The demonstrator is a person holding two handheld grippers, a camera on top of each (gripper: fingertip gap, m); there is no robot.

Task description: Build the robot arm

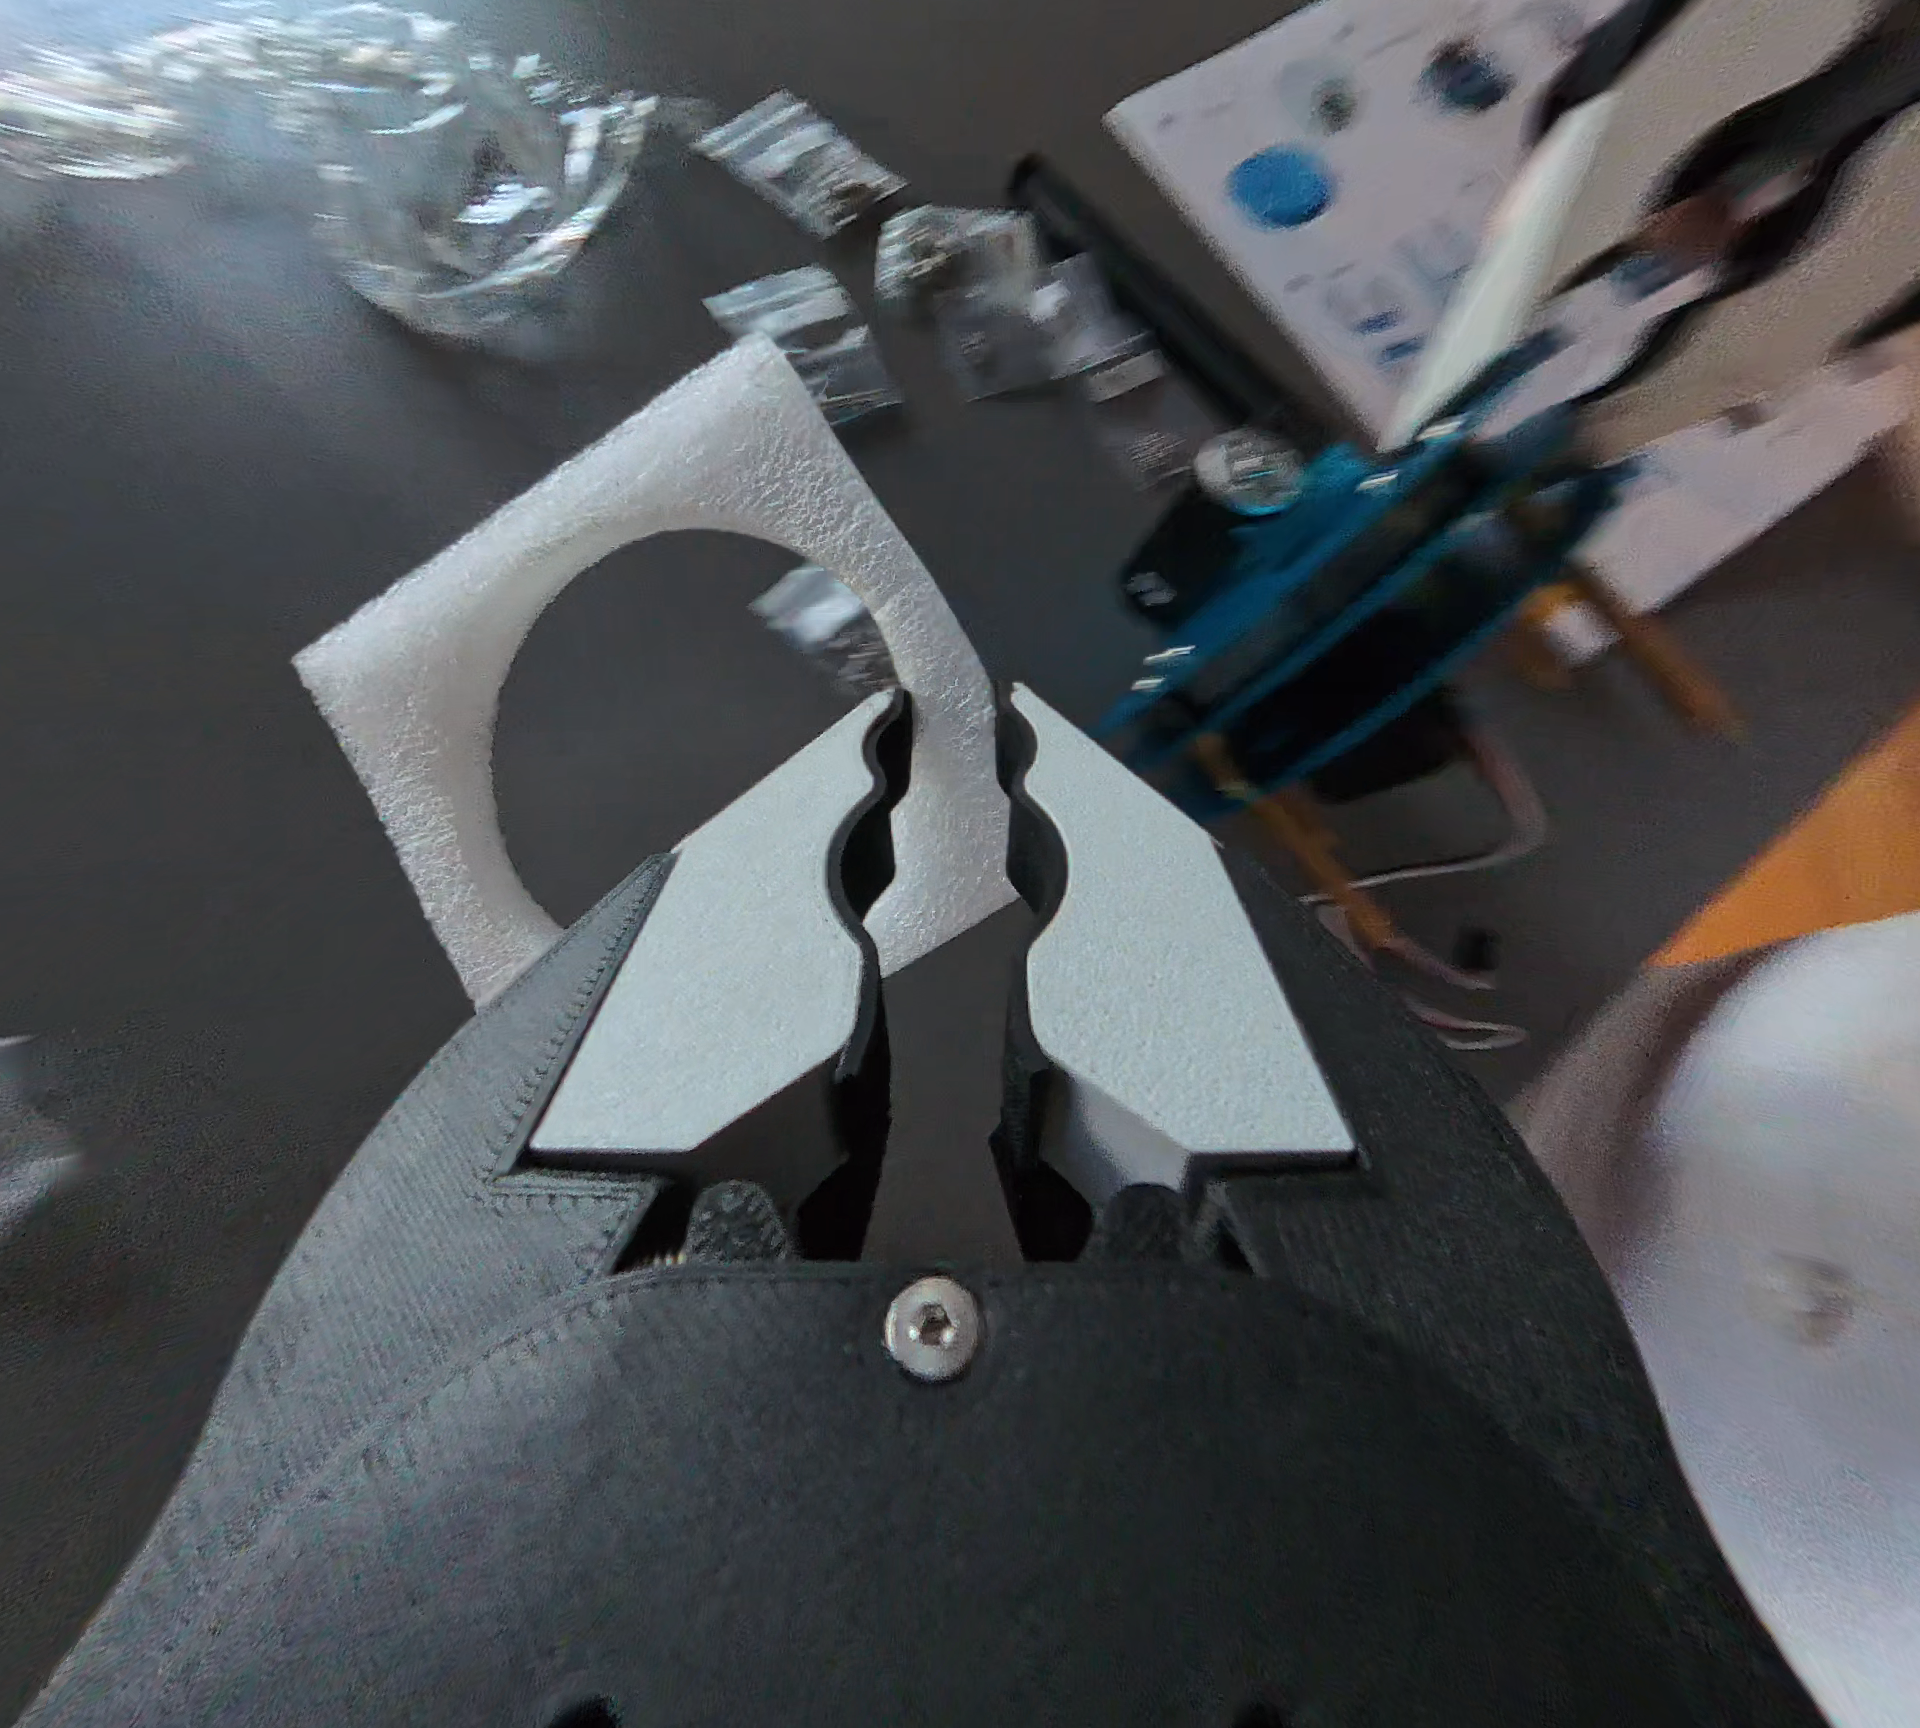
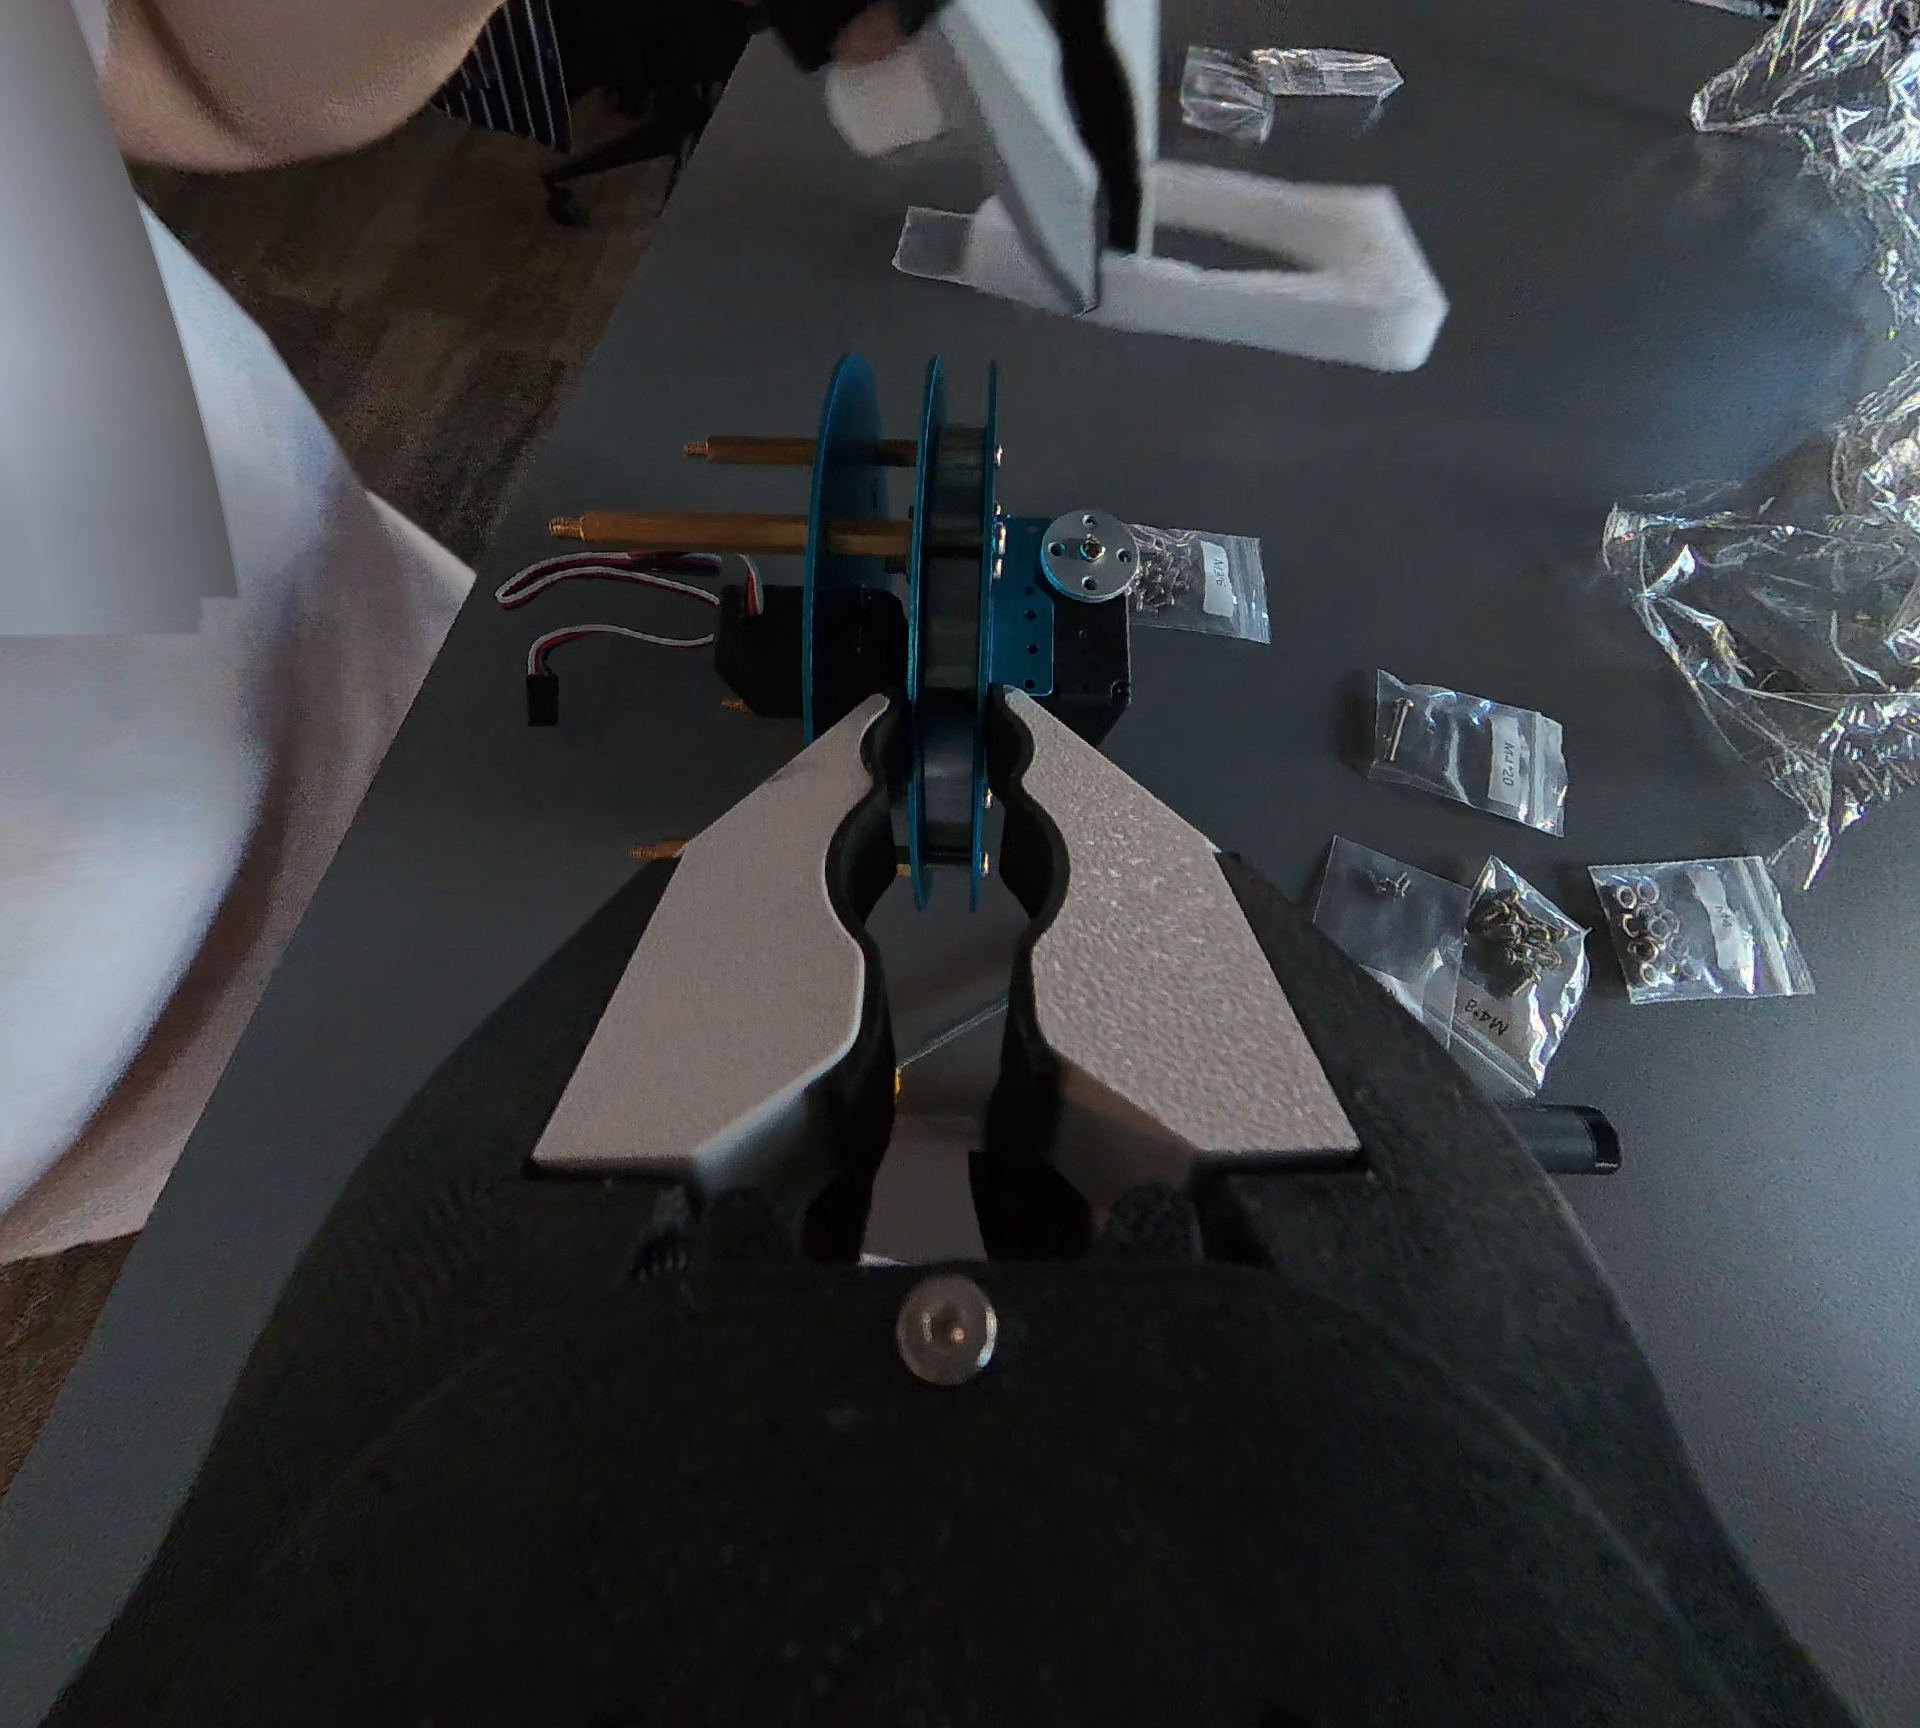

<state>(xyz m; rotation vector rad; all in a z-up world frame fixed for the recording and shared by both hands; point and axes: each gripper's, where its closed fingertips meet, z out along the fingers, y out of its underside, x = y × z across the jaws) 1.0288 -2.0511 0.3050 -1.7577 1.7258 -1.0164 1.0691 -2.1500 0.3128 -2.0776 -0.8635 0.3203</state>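
Left wrist view: the left hand-held gripper (image 1: pixel 954 691) clenches a white foam frame (image 1: pixel 665 515) by its rim (lifted off the table (image 1: pixel 260 452), it seems).

Right wrist view: the right hand-held gripper (image 2: pixel 945 702) grips a blue disc assembly (image 2: pixel 940 598) at its tips; screw bags (image 2: pixel 1465 748) lie to its right.

**Blue discs in our right hand-held gripper**

We see our right hand-held gripper (image 2: pixel 948 722) clamped on the blue disc assembly (image 2: pixel 940 629) lying on the dark table (image 2: pixel 1351 473). Small screw bags (image 2: pixel 1475 748) lie right of it, white foam (image 2: pixel 1247 276) beyond, under the left hand-held gripper (image 2: pixel 1091 224).
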